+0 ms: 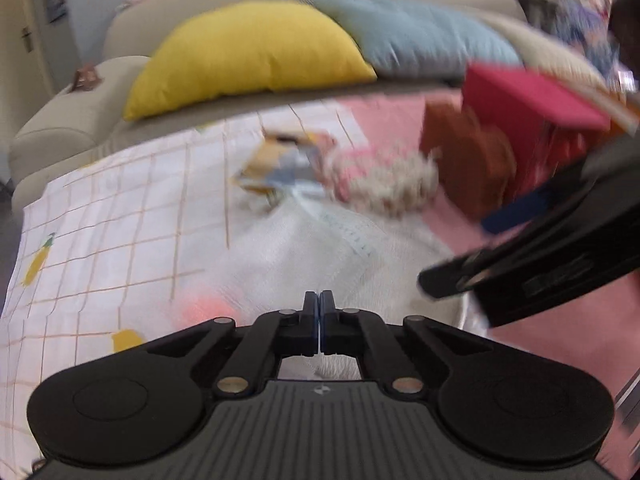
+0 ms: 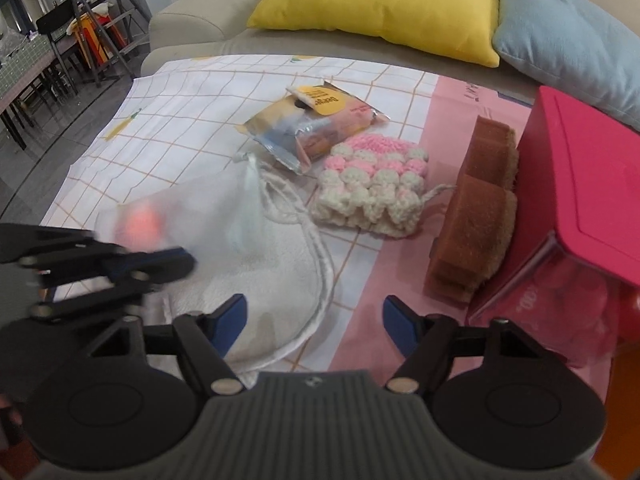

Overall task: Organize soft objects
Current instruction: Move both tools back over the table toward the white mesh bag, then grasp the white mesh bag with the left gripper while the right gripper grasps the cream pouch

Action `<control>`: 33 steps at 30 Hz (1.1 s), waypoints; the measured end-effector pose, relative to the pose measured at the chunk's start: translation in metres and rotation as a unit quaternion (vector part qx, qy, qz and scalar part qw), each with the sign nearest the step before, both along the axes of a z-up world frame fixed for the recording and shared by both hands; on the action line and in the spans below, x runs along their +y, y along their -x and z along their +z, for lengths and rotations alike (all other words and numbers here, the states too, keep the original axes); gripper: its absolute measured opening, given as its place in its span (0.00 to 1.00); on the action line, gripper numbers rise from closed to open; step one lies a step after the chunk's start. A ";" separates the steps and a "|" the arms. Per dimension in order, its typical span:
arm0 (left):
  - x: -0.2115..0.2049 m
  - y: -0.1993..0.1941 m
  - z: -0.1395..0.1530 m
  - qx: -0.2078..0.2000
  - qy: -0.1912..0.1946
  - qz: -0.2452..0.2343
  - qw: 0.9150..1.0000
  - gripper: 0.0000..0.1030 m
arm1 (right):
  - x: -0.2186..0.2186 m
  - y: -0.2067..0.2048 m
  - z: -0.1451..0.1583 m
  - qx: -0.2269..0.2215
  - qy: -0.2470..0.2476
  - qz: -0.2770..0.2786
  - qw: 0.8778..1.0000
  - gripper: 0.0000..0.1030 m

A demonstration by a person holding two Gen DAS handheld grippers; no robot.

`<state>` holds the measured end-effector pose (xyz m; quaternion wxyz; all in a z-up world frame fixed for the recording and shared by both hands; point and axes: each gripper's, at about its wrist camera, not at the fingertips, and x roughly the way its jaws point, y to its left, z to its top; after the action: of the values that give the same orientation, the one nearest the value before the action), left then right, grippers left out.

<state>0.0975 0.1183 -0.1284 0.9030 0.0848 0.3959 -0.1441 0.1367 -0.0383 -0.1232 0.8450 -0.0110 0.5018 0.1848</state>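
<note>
My left tool [image 1: 319,300] has its two fingers pressed fully together, low over a white towel-like cloth [image 1: 320,252]; I cannot tell whether any fabric is pinched between them. My right tool [image 2: 314,312] has its blue-padded fingers standing wide apart with nothing between them, hovering above the near edge of the same white cloth [image 2: 276,272]. In the right view the left tool [image 2: 176,262] appears blurred at the left, lying over the cloth beside a hazy pink spot [image 2: 142,220].

The cloth lies crumpled on a surface covered by a white checked sheet [image 2: 192,120] that meets a pink sheet [image 2: 400,240] on the right. Just beyond the cloth sits a pink and cream knitted piece [image 2: 372,184], and behind that a crinkled snack packet [image 2: 312,124]. To the right, a brown sponge [image 2: 472,216] stands on edge against a pink-lidded clear box [image 2: 580,200].

Behind the surface is a beige sofa [image 2: 192,24] with a yellow cushion [image 2: 384,4] and a pale blue cushion [image 2: 560,40] side by side, touching.
</note>
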 end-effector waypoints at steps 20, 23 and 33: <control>0.006 0.043 0.068 -0.005 0.090 0.097 0.991 0.00 | -0.009 0.009 0.036 -0.032 -0.052 0.001 0.998 0.01; 0.004 0.049 0.079 -0.010 0.095 0.102 0.990 0.00 | -0.013 0.019 0.060 -0.056 -0.064 0.008 0.996 0.01; 0.005 0.081 0.107 0.010 0.163 0.120 0.979 0.00 | -0.066 0.082 0.119 -0.101 -0.074 -0.025 0.992 0.01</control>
<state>0.0164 0.1230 -0.0214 0.9113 -0.1130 0.3834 -0.0986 0.0551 -0.1043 -0.0039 0.8943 0.0458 0.3986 0.1979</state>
